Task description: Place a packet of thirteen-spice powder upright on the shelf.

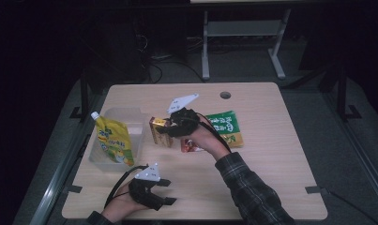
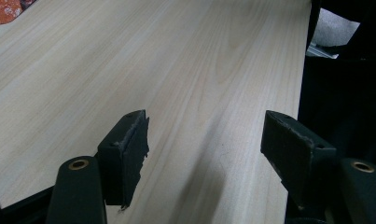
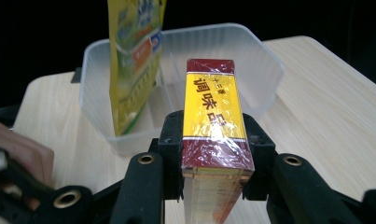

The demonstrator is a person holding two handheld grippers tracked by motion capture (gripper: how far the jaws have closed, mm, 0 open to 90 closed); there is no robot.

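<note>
Yellow-and-maroon box (image 3: 215,126): a wrapped carton with brown characters on its yellow face, clamped between the jaws of the right gripper (image 3: 217,154); it sits just short of the clear tub (image 3: 265,65), above the table (image 3: 325,107).
Right gripper: jaws closed tight on both long sides of the box; in the high view the right gripper (image 1: 170,129) is held over the middle of the table, with the box (image 1: 159,131) just right of the tub (image 1: 135,129).
Left gripper (image 2: 204,144): jaws spread wide with nothing between them, only bare wood below; in the high view it (image 1: 163,187) rests near the table's front edge, well apart from the box.
Clear tub: translucent plastic, at the left of the table; a yellow spouted pouch (image 1: 114,140) stands leaning inside it.
Green packet (image 1: 226,125): lies flat on the table to the right of the right gripper.
Red packet (image 1: 191,146): lies partly under the person's right hand (image 1: 210,143).
Table: pale wood grain.
</note>
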